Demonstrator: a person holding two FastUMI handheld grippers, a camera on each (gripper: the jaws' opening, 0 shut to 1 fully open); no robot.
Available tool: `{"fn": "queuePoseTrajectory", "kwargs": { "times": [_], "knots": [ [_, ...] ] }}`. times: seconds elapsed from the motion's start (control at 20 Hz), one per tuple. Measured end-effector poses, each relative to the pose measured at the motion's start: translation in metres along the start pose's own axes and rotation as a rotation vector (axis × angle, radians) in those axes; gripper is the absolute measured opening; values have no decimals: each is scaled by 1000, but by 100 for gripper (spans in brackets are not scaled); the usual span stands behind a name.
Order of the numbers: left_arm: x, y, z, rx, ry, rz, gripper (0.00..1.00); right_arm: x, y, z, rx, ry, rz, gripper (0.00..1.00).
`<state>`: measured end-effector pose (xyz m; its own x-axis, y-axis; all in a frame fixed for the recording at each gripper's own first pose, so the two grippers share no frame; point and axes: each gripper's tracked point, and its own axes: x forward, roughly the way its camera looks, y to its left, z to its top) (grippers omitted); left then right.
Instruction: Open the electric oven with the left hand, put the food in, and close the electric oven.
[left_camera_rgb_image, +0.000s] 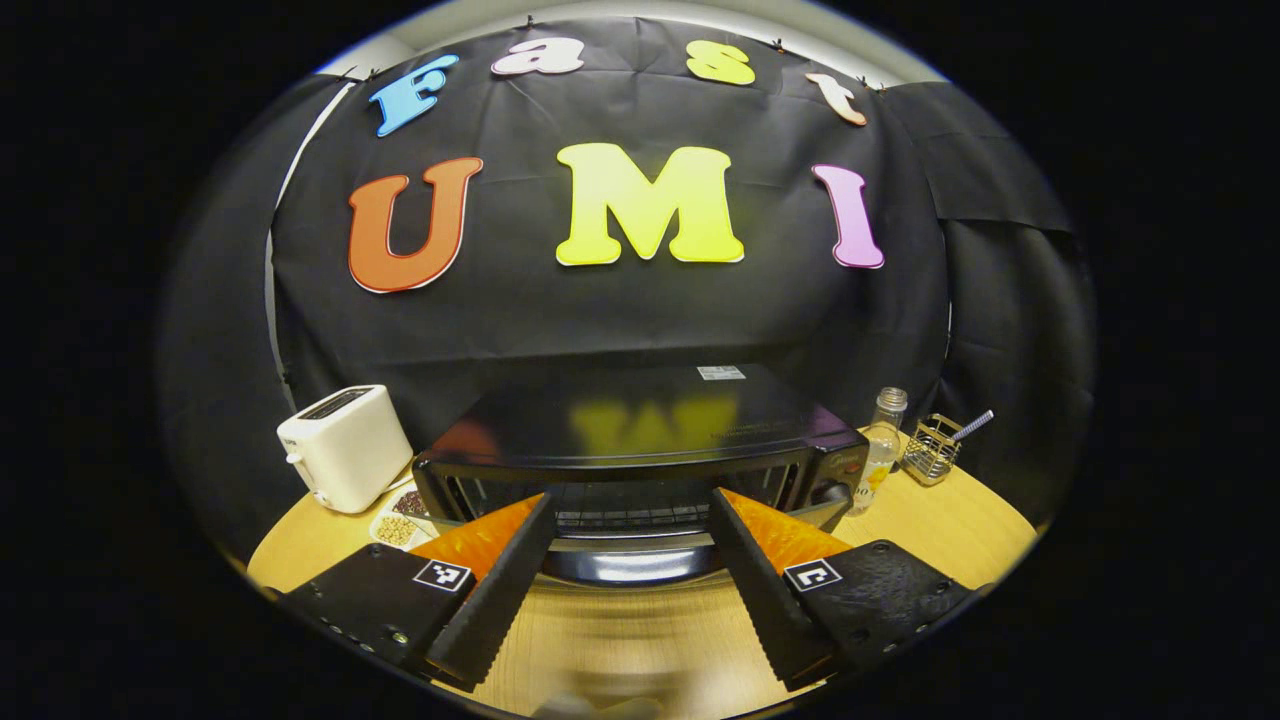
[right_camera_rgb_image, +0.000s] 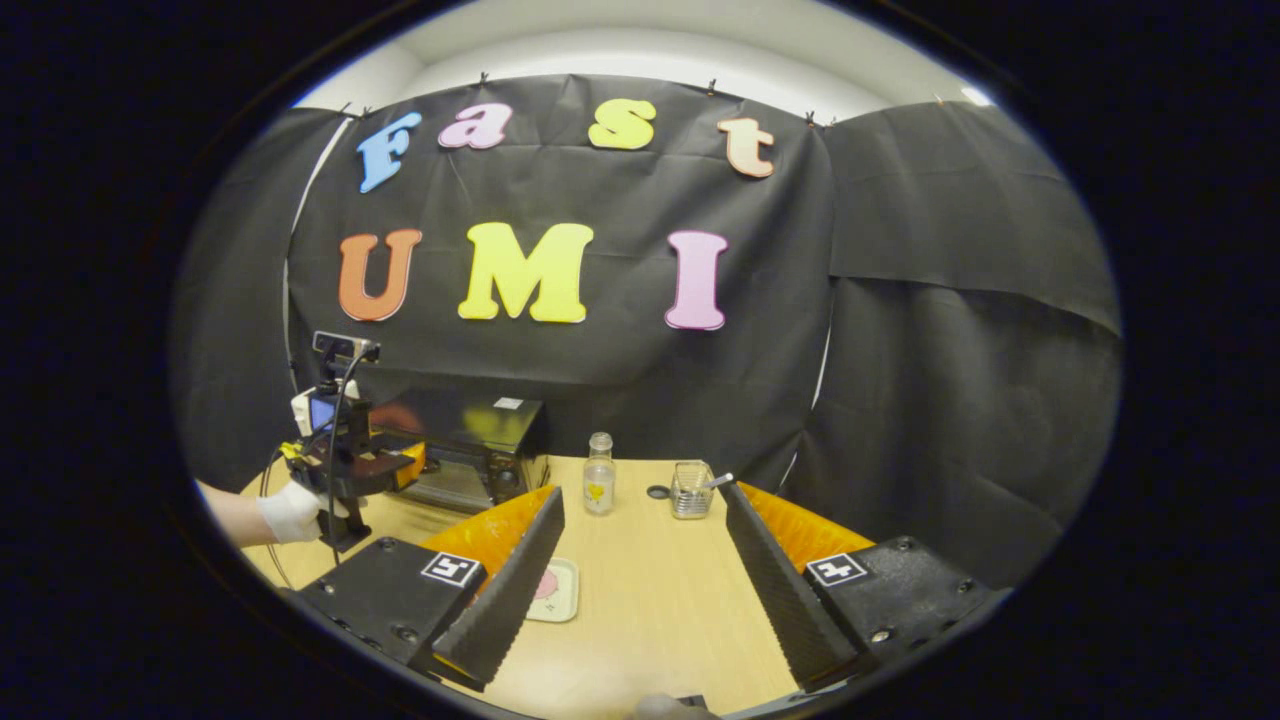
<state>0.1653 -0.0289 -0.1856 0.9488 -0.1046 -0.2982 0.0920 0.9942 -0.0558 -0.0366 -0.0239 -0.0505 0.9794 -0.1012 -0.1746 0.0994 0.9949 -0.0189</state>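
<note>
Black oven (left_camera_rgb_image: 640, 450) door ajar, rack visible; both claws spread wide, nothing held.

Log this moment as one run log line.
left claw: open, facing oven door | right claw: open, over table | food tray: on table | oven door: looks partly open

Oven (left_camera_rgb_image: 640, 470) door front blurred, small plate (right_camera_rgb_image: 553, 590) partly behind a finger, dish (left_camera_rgb_image: 400, 520) contents too small to tell
</note>
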Motion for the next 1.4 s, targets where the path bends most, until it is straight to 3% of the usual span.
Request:
{"fn": "queuePoseTrajectory", "kwargs": {
  "times": [0.1, 0.25, 0.4, 0.6, 0.95, 1.4],
  "knots": [
    [-9, 1, -18, -6, 29, 1, 98, 0, 0, -3, 6, 4, 10, 100],
    [-21, 6, -76, -33, 183, 9, 97, -1, 2, -9, 10, 17, 23, 100],
    [-20, 8, -101, -72, 212, 16, 98, -3, 3, -15, -1, 32, 35, 100],
    [-21, 8, -105, -25, 190, 24, 97, -5, 2, -24, -12, 61, 33, 100],
    [-43, -4, -159, -17, 295, 22, 97, -7, -4, -40, -2, 103, 19, 100],
    [-49, -4, -158, -14, 266, 28, 97, -6, 6, -52, -9, 135, 44, 100]
  ]
}}
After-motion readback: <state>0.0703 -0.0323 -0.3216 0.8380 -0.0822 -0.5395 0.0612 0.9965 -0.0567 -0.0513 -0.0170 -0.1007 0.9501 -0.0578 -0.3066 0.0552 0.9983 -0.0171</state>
